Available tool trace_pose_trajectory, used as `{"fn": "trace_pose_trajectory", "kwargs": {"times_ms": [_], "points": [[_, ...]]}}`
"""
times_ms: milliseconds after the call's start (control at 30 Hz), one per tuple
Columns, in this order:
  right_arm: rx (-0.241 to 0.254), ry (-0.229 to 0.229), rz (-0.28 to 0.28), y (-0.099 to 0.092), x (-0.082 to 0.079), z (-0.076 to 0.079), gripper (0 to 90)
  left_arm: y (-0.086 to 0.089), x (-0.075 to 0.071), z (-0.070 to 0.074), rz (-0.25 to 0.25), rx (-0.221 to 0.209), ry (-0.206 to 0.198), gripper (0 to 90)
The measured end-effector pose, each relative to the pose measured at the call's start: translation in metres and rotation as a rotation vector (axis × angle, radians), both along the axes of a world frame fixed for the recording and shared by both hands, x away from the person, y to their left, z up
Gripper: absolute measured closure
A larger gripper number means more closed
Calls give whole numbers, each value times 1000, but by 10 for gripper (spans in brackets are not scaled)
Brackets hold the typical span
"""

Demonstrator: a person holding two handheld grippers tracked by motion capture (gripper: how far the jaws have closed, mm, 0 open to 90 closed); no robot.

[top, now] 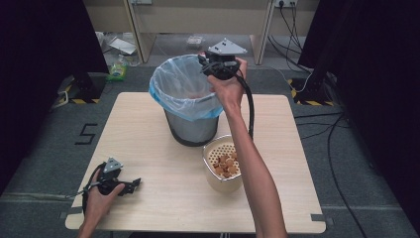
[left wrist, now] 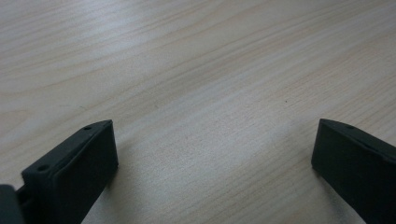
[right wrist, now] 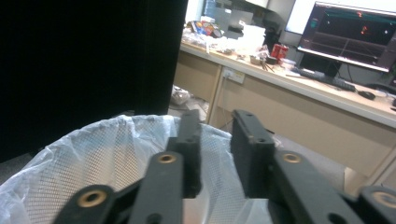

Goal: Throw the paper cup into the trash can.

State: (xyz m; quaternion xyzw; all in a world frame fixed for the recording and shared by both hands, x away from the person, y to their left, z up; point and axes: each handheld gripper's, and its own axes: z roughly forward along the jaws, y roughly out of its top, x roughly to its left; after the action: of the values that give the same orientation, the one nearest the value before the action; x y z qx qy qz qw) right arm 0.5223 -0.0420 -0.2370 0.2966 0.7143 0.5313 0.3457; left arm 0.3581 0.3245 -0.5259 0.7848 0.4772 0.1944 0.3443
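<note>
A grey waste bin [top: 192, 130] lined with a blue-white bag [top: 173, 89] stands at the back middle of the wooden table [top: 143, 144]. My right gripper [top: 204, 60] hangs over the bin's far right rim. In the right gripper view the right gripper [right wrist: 215, 140] has a narrow gap between its jaws with nothing in it, and the mesh-backed bag [right wrist: 93, 158] lies below. My left gripper [top: 134, 184] rests low at the table's front left. In the left gripper view the left gripper [left wrist: 215, 144] has its jaws wide apart over bare wood.
A cream perforated basket [top: 210, 148] holding brown pieces [top: 225, 166] stands just in front of the bin, beside the right forearm. Behind the table are a desk [right wrist: 299, 93] with monitors, floor clutter [top: 119, 47] and cables [top: 327, 134].
</note>
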Motion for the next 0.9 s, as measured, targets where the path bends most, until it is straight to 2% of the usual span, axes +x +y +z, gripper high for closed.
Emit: {"fn": "trace_pose_trajectory", "kwargs": {"times_ms": [100, 200, 300, 367, 633, 700, 900], "points": [[5, 3, -6, -5, -2, 3, 678, 0, 0, 0, -1, 0, 0, 0], [-10, 11, -12, -15, -5, 3, 634, 0, 0, 0, -1, -1, 0, 0], [-19, 46, -20, -28, -10, 2, 570, 0, 0, 0, -2, 0, -1, 0], [-41, 56, -40, -40, -15, 1, 533, 0, 0, 0, -2, 0, 0, 0], [-19, 102, -92, -92, -32, -6, 462, 0, 0, 0, -2, 0, 0, 0], [-5, 116, -105, -106, -37, -9, 445, 0, 0, 0, -2, -1, 0, 0], [-11, 140, -142, -136, -47, -24, 429, 0, 0, 0, -2, 0, 0, 0]]}}
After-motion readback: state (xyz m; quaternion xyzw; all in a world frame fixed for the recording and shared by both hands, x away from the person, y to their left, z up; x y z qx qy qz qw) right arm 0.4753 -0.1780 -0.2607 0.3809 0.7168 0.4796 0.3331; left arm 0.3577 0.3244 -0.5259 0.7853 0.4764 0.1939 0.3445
